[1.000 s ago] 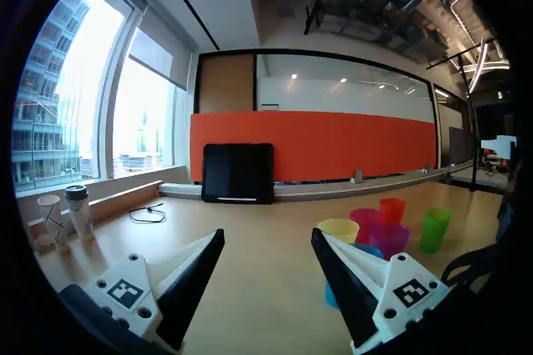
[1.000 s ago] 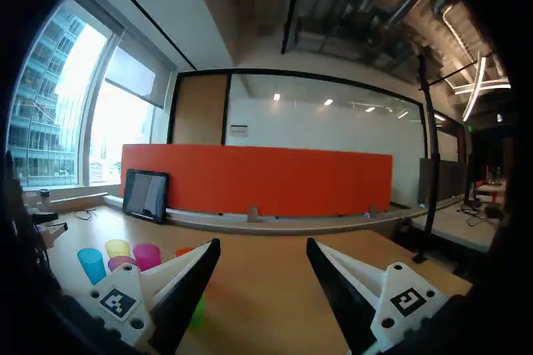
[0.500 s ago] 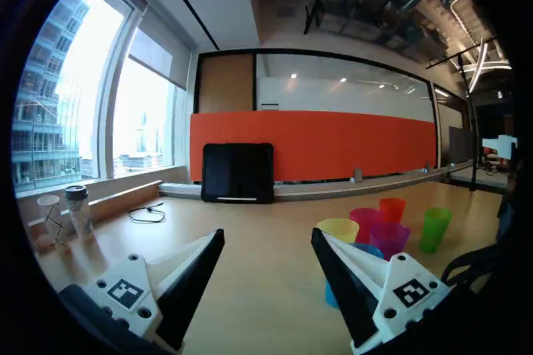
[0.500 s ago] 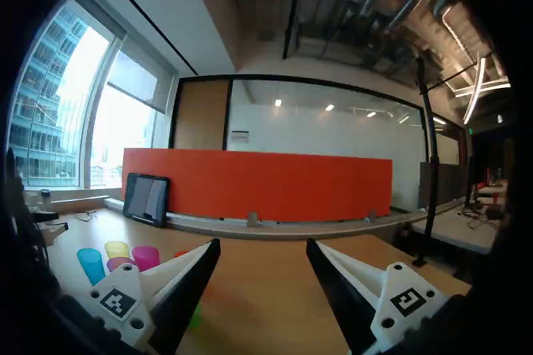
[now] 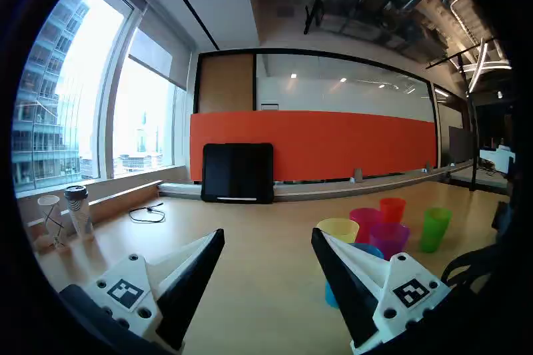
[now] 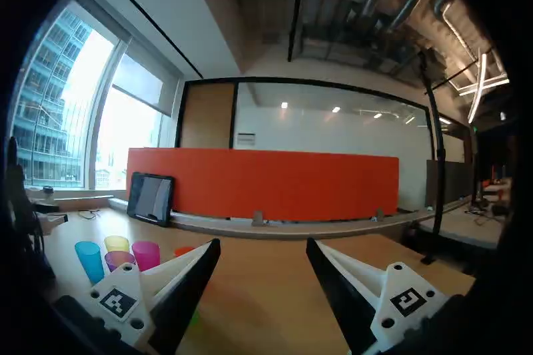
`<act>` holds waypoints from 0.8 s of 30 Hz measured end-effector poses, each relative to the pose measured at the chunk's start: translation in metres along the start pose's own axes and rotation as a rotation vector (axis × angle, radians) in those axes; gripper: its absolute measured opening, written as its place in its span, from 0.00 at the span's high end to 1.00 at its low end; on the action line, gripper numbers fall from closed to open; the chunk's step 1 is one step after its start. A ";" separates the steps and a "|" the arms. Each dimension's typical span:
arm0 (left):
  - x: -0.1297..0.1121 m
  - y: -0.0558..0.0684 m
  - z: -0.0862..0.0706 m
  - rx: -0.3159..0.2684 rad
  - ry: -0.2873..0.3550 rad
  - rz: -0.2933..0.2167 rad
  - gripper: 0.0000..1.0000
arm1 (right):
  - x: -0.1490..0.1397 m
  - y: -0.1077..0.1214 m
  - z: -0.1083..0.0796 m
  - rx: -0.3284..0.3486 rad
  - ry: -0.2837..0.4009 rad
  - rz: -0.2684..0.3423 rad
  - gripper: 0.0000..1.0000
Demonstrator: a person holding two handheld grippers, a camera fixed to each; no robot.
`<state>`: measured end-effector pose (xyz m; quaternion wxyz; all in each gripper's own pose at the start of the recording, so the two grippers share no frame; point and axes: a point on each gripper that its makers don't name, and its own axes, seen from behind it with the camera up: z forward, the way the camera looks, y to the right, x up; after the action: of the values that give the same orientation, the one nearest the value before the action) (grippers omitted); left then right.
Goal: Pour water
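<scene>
Two black-and-white fingers of the left gripper (image 5: 266,235) are standing wide apart with nothing between them, hovering over a pale wooden tabletop (image 5: 266,302). Just past its right-hand finger, a cluster of cups is sitting close together on the wood. A yellow plastic cup (image 5: 338,228) is nearest the fingertip, and a blue plastic cup (image 5: 329,294) is partly hiding behind the finger. A translucent purple plastic cup (image 5: 390,236) is standing beside them, with a magenta plastic cup (image 5: 363,217) and a red-orange plastic cup (image 5: 392,209) behind. A green plastic cup (image 5: 436,228) is standing slightly apart on the far side (whether any of them is holding water cannot be told). Farther back, a flat black tablet (image 5: 238,172) is leaning upright against a long orange partition panel (image 5: 346,145). A thin black cable (image 5: 148,214) is lying on the wood. A lidded paper coffee cup (image 5: 78,208) and a clear plastic tumbler (image 5: 50,216) are standing by the tall window (image 5: 66,108). The right gripper (image 6: 262,243) is likewise gaping open and gripping nothing above the tabletop (image 6: 266,302). To the left of its left-hand finger, the blue plastic cup (image 6: 88,260), yellow plastic cup (image 6: 116,243), purple plastic cup (image 6: 118,260) and magenta plastic cup (image 6: 146,254) are grouped together. The red-orange plastic cup (image 6: 182,250) is peeking over the finger's edge. Beyond them, the tablet (image 6: 150,197) is leaning on the orange partition panel (image 6: 266,182).
</scene>
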<state>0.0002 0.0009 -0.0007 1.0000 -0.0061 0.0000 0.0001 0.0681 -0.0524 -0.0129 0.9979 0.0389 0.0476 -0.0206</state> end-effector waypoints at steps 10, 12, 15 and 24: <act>0.000 0.000 0.000 0.000 0.000 0.000 0.03 | -0.021 0.007 0.005 -0.024 0.004 -0.010 0.00; 0.000 0.000 0.000 0.000 0.000 0.000 0.03 | -0.027 0.009 0.005 -0.025 -0.007 -0.003 0.00; 0.000 0.000 0.000 0.000 0.000 0.000 0.03 | -0.035 0.014 0.005 -0.032 -0.025 0.014 0.00; 0.000 0.001 0.001 0.000 0.000 0.000 0.03 | -0.045 0.029 0.002 -0.044 -0.036 0.039 0.00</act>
<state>0.0003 0.0015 -0.0002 1.0000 -0.0062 0.0000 0.0001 0.0248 -0.0218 -0.0040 0.9994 0.0177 0.0295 -0.0007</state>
